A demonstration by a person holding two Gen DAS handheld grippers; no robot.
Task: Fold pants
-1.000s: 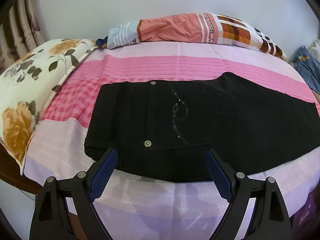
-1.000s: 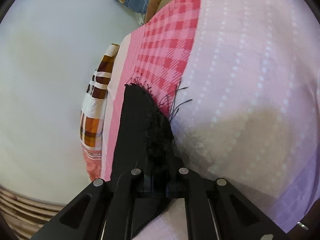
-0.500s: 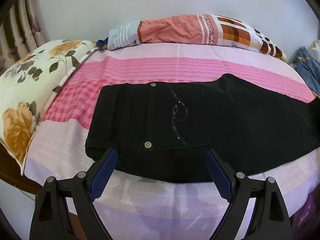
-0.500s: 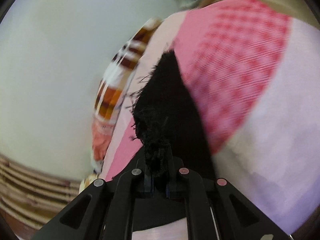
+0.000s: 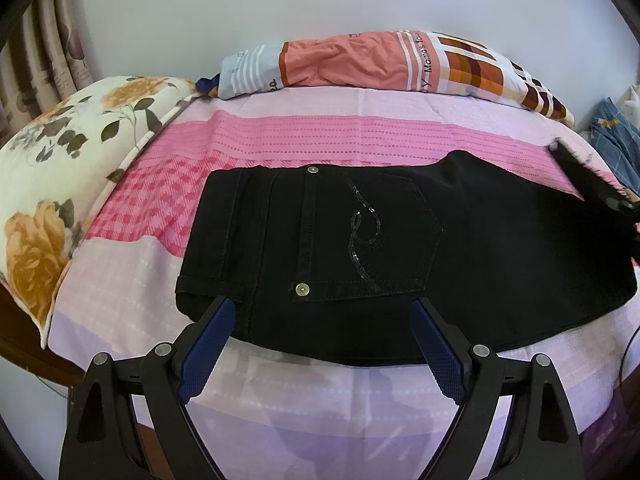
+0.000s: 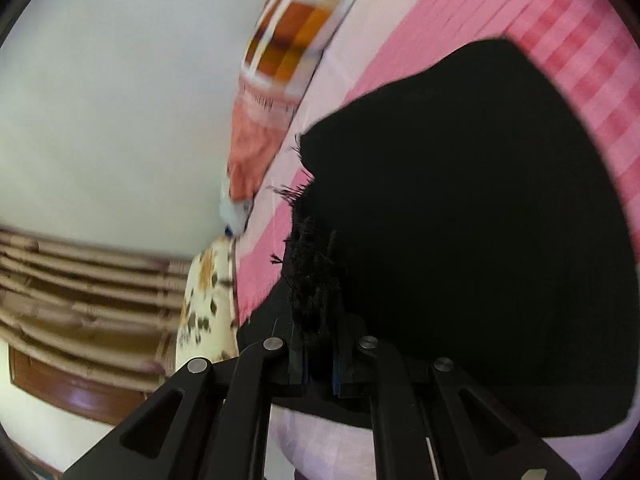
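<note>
The black pants [image 5: 400,248] lie flat on the bed [image 5: 360,132], waistband toward the bed's left edge and the back pocket with its sequin swirl facing up. Their leg end runs off toward the bed's right edge, where the left wrist view cuts it off at the rim; only a frayed black strip lifted above the sheet shows there, with the dark body of the right gripper [image 5: 624,204] blurred and mostly out of frame.

In the right wrist view the right gripper [image 6: 320,320] is clenched on the frayed hem of the pants [image 6: 460,240]: black threads bunch between the two closed fingers, and the cloth spreads from them in a dark mass that hides most of the bed beneath. That view is smeared, so the seams and folds of the cloth cannot be made out, nor whether one leg or both is pinched.

The left gripper [image 5: 320,320] hangs released above the bed's near edge, its blue pads [image 5: 204,344] spread wide on either side of the waist corner, nothing between them. Whether the tips touch the cloth cannot be told.

A floral pillow [image 5: 44,184] lies at the bed's left edge, a patchwork pillow [image 5: 360,64] along the far edge against the wall. A blue checked cloth [image 5: 616,140] beyond the far right corner is cut off.
</note>
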